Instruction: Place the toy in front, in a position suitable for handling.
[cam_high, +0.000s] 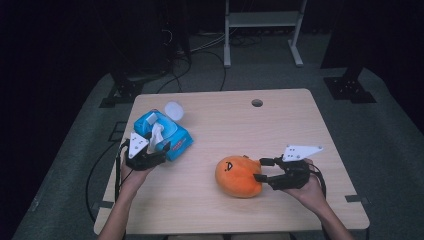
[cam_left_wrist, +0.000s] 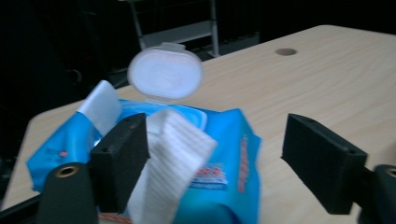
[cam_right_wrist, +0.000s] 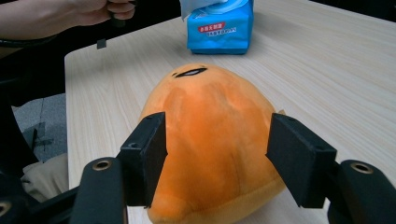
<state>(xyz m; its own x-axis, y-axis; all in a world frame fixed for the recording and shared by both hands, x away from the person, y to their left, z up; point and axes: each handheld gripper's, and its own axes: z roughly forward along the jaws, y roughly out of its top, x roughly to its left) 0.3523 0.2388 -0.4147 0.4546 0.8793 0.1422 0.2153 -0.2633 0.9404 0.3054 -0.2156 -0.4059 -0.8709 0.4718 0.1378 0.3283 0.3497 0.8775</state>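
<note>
One blue wipes pack (cam_high: 162, 132) lies at the desk's (cam_high: 295, 130) nine o'clock, your left gripper (cam_high: 150, 152) open over its one wipe (cam_left_wrist: 170, 158). One orange plush (cam_high: 239, 176) sits at five o'clock between your right gripper's (cam_high: 261, 169) open fingers (cam_right_wrist: 145, 156).

A blue wet-wipe pack (cam_high: 162, 132) lies flat near the table's (cam_high: 280, 125) left edge, its white lid (cam_high: 174, 110) flipped open and one wipe (cam_left_wrist: 170, 158) sticking out. An orange plush (cam_high: 239, 176) lies toward the table's front, near its middle.
</note>
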